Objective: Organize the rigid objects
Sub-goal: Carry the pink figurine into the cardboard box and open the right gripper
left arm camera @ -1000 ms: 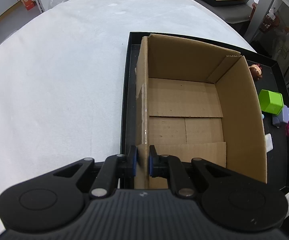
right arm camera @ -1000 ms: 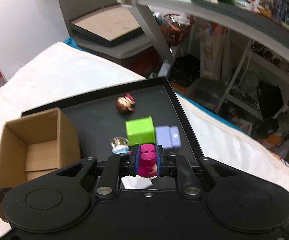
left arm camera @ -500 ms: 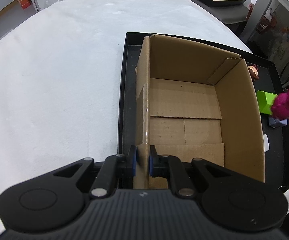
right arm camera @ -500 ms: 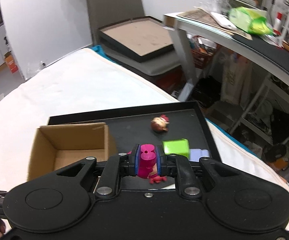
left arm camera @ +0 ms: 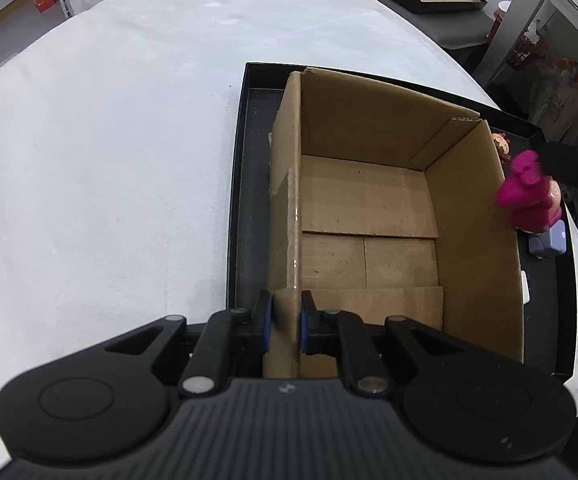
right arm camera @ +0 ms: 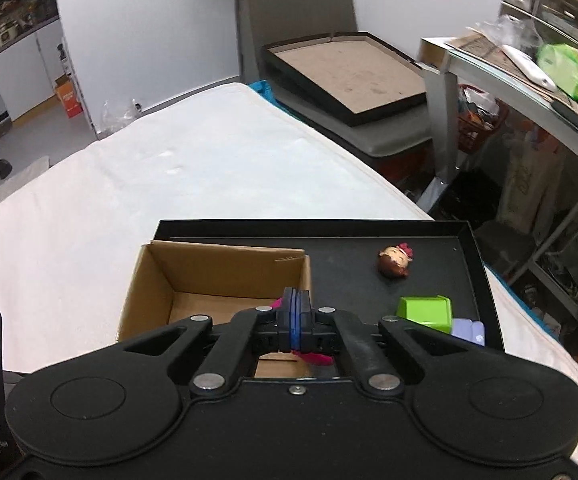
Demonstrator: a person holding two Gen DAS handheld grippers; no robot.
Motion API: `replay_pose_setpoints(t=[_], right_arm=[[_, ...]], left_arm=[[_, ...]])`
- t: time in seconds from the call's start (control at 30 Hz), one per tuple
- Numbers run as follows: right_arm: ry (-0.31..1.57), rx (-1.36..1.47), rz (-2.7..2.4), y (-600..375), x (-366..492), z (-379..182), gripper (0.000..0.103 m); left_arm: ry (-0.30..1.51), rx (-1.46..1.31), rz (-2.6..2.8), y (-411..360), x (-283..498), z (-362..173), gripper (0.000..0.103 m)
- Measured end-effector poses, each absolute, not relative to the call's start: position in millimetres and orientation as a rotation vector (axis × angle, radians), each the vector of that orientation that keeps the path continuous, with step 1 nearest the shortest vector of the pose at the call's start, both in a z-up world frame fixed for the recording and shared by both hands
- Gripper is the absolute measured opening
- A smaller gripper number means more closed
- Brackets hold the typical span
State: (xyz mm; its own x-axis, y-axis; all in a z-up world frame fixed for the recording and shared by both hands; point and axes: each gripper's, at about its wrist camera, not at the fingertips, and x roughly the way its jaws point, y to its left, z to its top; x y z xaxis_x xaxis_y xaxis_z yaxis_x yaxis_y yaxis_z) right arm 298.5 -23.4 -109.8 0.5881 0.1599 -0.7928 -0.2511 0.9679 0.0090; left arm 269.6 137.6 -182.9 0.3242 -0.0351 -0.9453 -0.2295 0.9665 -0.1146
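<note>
An open cardboard box (left arm camera: pixel 369 216) stands in a black tray (left arm camera: pixel 241 208) on the white table. My left gripper (left arm camera: pixel 285 322) is shut on the box's near left wall. In the left wrist view a magenta toy figure (left arm camera: pixel 527 196) hangs at the box's right rim, beside my right gripper's finger (left arm camera: pixel 577 168). In the right wrist view my right gripper (right arm camera: pixel 295 320) has its pads pressed together above the box (right arm camera: pixel 217 280), with only magenta bits (right arm camera: pixel 313 357) showing beneath them. A brown doll head (right arm camera: pixel 395 262), a green cube (right arm camera: pixel 425 312) and a lilac block (right arm camera: pixel 469 332) lie in the tray (right arm camera: pixel 369 236).
A second dark tray with a brown base (right arm camera: pixel 345 72) sits on a chair beyond the table. A cluttered metal shelf (right arm camera: pixel 529 92) stands to the right. A white flat item (left arm camera: pixel 525 288) lies in the tray right of the box.
My right gripper has risen and swung left over the box with the magenta figure. Its pads, spread around the figure before, now look pressed together. The left gripper stays clamped on the box wall.
</note>
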Motion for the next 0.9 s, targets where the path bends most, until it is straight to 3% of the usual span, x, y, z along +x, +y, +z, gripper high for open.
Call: replay_pose_setpoints(t=[0.57, 0.9], right_arm=[[1.018, 0.079, 0.354, 2, 321, -126, 0.0], [1.114, 0.102, 0.362, -11, 315, -133, 0.006]], left_arm=[[1.252, -0.316, 0.125, 149, 272, -185, 0.013], [1.26, -0.311, 0.119, 149, 278, -184, 0.013]])
